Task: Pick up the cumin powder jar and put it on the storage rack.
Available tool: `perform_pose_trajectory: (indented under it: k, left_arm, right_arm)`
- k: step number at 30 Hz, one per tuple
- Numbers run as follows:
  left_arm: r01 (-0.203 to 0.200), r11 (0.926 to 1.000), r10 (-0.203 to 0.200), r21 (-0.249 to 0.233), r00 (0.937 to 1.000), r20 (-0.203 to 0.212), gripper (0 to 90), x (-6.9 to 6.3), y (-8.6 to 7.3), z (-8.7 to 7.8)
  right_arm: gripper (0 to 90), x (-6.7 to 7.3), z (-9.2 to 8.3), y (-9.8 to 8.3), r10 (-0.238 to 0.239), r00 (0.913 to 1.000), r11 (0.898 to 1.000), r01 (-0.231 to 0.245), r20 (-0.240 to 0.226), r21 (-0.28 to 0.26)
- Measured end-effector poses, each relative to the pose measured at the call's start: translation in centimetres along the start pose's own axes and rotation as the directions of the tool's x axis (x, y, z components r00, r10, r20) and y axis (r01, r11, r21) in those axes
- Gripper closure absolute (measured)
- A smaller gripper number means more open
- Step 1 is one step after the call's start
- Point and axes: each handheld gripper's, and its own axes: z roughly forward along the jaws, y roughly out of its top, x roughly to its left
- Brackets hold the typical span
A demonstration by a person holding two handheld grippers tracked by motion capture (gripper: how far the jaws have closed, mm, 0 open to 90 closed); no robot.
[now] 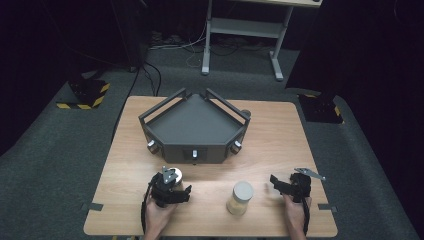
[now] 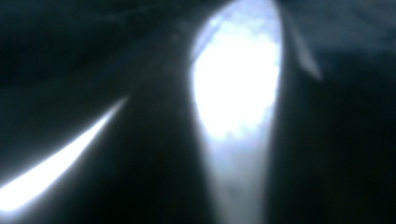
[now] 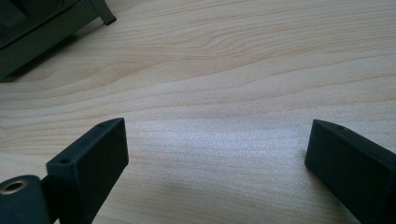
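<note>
A jar with a white lid (image 1: 176, 173) stands on the wooden table (image 1: 270, 130) at the front left. My left gripper (image 1: 172, 180) is down over it, held from below by a hand. In the left gripper view a blurred bright white shape (image 2: 238, 84) fills the gap between two dark jaws; whether they press on it is unclear. A second jar (image 1: 240, 198), with a grey lid and yellowish contents, stands at the front centre. To its right my right gripper (image 1: 274, 181) points left, low over bare wood, its jaws (image 3: 217, 140) wide apart with nothing between them.
A dark grey five-sided tray (image 1: 200, 148) with raised rails and front knobs sits at the table's middle back; its corner (image 3: 37, 32) shows in the right gripper view. Beyond the table are a white desk frame (image 1: 245, 30) and cables on the floor.
</note>
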Motion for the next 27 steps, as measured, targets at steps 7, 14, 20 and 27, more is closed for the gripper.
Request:
perform_pose_trajectory:
  k: [7, 14, 20, 27]
  left_arm:
    - [0.000, 1.0000, 0.000, 0.002, 0.9998, -0.019, 20.1, -0.3, 0.3, 0.3]
    - [0.028, 0.9992, -0.030, -0.030, 0.9988, -0.039, 25.0, -0.7, -0.2, 0.7]
    - [0.018, 0.9990, -0.020, -0.041, 0.9978, -0.063, 29.0, -1.1, -0.3, 0.8]
    - [-0.032, 0.9995, 0.032, 0.003, 0.9974, -0.064, 31.3, -1.0, 0.4, 0.5]
  right_arm:
    - [5.3, 0.0, 0.0, 0.0, 0.000, 1.0000, 1.000, 0.000, 0.001, 0.000]
    - [5.3, 0.0, 0.0, 0.0, 0.001, 1.0000, 1.000, -0.001, 0.000, -0.002]
    - [5.3, 0.0, 0.0, 0.0, 0.001, 1.0000, 1.000, -0.001, 0.000, -0.001]
    - [5.3, -0.1, 0.0, 0.0, 0.007, 1.0000, 1.000, -0.007, -0.003, -0.002]
